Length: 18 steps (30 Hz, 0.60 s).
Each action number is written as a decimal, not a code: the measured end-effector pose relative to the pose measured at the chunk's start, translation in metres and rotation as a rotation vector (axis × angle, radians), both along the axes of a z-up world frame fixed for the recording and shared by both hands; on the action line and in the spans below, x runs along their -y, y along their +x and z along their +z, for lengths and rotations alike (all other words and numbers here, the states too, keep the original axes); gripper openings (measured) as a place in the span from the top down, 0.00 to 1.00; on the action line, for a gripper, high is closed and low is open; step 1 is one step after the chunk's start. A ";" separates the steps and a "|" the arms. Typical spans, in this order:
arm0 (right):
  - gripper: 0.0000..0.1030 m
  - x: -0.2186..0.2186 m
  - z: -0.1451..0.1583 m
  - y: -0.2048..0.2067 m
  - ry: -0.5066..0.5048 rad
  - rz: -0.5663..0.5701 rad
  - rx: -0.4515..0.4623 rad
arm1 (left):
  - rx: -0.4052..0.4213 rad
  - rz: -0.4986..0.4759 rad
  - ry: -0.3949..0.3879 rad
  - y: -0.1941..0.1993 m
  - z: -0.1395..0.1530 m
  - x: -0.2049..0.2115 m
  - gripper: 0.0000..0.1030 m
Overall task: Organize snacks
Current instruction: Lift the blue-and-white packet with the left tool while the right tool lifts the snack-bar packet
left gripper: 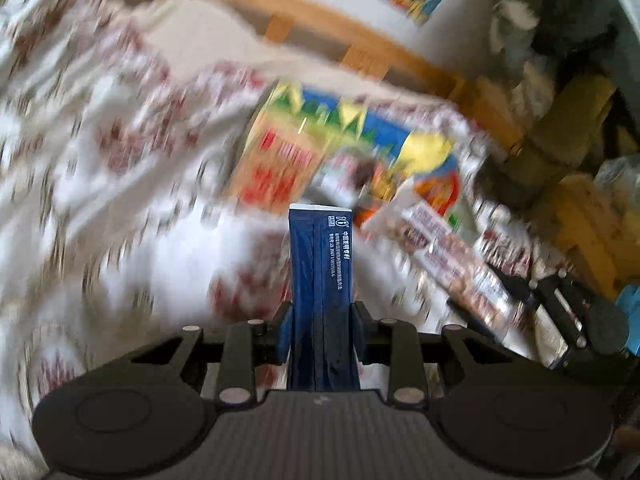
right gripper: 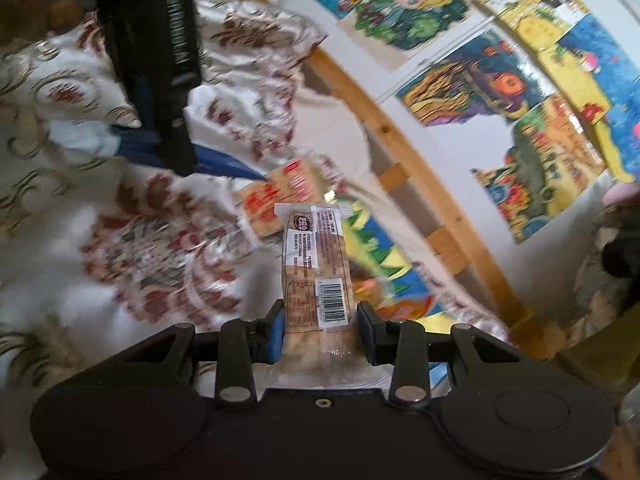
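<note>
While the left gripper (left gripper: 321, 322) clamped its fingers on a dark blue packet (left gripper: 321, 264) above the patterned cloth (left gripper: 100, 152), the right gripper (right gripper: 322, 326) held a clear-wrapped snack bar (right gripper: 316, 264) — both packets upright, over a colourful sheet (right gripper: 372, 240).

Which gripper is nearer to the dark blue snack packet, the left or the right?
Left. The left gripper is shut on the dark blue snack packet, holding it between its pads. The right gripper is apart from it, shut on a clear-wrapped pastry.
</note>
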State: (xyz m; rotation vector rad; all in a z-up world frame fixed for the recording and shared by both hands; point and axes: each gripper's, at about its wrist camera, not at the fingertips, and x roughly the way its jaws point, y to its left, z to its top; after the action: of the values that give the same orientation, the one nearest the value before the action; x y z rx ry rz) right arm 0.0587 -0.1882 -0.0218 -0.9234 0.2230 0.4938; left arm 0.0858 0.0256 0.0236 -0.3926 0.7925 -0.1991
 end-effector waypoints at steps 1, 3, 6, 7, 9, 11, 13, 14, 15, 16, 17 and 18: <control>0.62 0.000 0.005 0.005 0.000 -0.005 0.022 | 0.027 -0.003 0.007 0.006 0.008 0.001 0.68; 0.62 0.001 0.016 0.015 0.009 -0.015 0.050 | 0.072 -0.002 0.018 0.020 0.025 0.005 0.68; 0.62 0.005 0.035 0.034 0.023 -0.031 0.091 | 0.146 -0.011 0.037 0.042 0.051 0.016 0.68; 0.62 0.007 0.040 0.041 0.027 -0.036 0.101 | 0.173 -0.015 0.049 0.049 0.060 0.021 0.68; 0.62 0.011 0.054 0.055 0.050 -0.054 0.113 | 0.216 -0.017 0.084 0.064 0.073 0.031 0.68; 0.62 0.016 0.065 0.069 0.081 -0.078 0.112 | 0.236 -0.001 0.120 0.081 0.084 0.042 0.68; 0.62 0.022 0.074 0.085 0.098 -0.104 0.114 | 0.234 0.006 0.135 0.100 0.090 0.051 0.68; 0.62 0.025 0.076 0.093 0.096 -0.116 0.119 | 0.235 0.009 0.139 0.110 0.092 0.057 0.68; 0.62 0.027 0.076 0.099 0.095 -0.127 0.124 | 0.236 0.010 0.142 0.118 0.093 0.061 0.68; 0.62 0.031 0.076 0.108 0.097 -0.142 0.125 | 0.236 0.010 0.144 0.126 0.094 0.066 0.68; 0.62 0.035 0.077 0.117 0.105 -0.161 0.120 | 0.235 0.006 0.147 0.135 0.093 0.071 0.68; 0.62 0.039 0.077 0.125 0.115 -0.178 0.113 | 0.231 -0.001 0.152 0.143 0.092 0.075 0.68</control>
State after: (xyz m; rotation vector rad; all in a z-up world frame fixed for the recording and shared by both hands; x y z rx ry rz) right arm 0.1833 -0.2272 0.0554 -0.8077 0.1706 0.2866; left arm 0.2293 -0.0497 0.1156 -0.2208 0.5760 -0.1797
